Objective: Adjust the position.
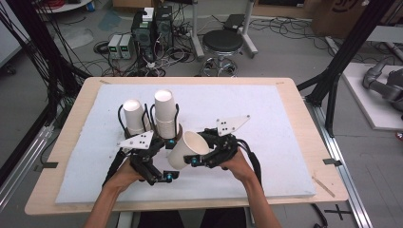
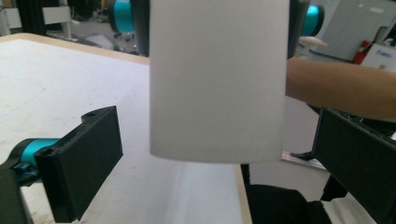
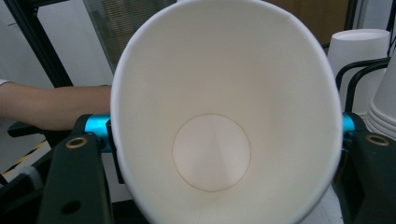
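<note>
Gripping a smooth paper cup [image 1: 186,150] (tapered, squashed oval), right gripper [image 1: 205,153] fingers; left gripper [image 1: 164,159] fingers released

The paper cup [image 1: 187,150] held on its side is plain white, inside and out, with a thin tan ring around its inner base. The two cup stacks [image 1: 164,113] toward the far edge are the same unmarked white, standing in black wire holders with brown collars. Both the left gripper [image 1: 159,166] and the right gripper [image 1: 209,152] are black with bright teal fittings, and each carries a pale grey plate dotted with dark holes. The bench [image 1: 294,102] is light wood, covered by a white mat [image 1: 266,156].
</note>
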`<state>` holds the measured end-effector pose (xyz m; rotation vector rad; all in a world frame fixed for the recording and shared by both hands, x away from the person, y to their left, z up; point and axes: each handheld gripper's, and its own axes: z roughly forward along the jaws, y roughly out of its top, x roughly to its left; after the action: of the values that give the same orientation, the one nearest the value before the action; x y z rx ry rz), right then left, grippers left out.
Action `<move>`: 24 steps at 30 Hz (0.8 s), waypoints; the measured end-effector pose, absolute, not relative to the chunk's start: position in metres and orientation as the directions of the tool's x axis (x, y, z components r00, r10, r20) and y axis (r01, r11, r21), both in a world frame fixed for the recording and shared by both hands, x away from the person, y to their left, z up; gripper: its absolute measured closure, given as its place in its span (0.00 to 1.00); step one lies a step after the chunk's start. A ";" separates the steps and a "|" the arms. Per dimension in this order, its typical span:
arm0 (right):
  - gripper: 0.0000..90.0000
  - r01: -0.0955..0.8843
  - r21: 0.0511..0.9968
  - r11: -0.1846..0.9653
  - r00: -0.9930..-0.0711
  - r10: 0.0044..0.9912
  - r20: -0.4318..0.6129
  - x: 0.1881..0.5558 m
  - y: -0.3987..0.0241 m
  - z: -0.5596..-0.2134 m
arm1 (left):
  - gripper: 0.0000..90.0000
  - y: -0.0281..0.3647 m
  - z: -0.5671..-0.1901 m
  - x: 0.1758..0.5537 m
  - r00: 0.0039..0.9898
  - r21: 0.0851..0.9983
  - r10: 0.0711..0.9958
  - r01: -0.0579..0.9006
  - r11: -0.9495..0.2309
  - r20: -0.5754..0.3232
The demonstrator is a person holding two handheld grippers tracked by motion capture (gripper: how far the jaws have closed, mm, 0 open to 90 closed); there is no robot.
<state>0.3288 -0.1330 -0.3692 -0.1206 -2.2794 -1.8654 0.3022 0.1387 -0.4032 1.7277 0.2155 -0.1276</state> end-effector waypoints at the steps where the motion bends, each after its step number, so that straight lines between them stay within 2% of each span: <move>1: 0.35 0.181 0.962 0.205 -0.979 -0.055 0.196 0.329 -0.133 -0.369 | 0.02 0.139 -0.403 0.302 0.977 0.964 0.078 0.210 -0.166 -0.199; 13: 0.35 0.176 0.962 0.208 -0.981 -0.040 0.188 0.329 -0.138 -0.367 | 0.02 0.151 -0.399 0.300 0.974 0.951 0.134 0.208 -0.230 -0.180; 18: 0.35 0.173 0.961 0.214 -0.983 -0.023 0.182 0.328 -0.141 -0.366 | 0.02 0.166 -0.397 0.297 0.967 0.940 0.196 0.210 -0.268 -0.160; 24: 0.35 0.170 0.957 0.235 -0.985 0.014 0.172 0.329 -0.147 -0.368 | 0.02 0.192 -0.402 0.293 0.940 0.918 0.312 0.238 -0.318 -0.135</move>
<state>0.3292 -0.1467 -0.3676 -0.1778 -2.3664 -1.8599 0.2927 0.1918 -0.4018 1.9131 0.3994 0.0781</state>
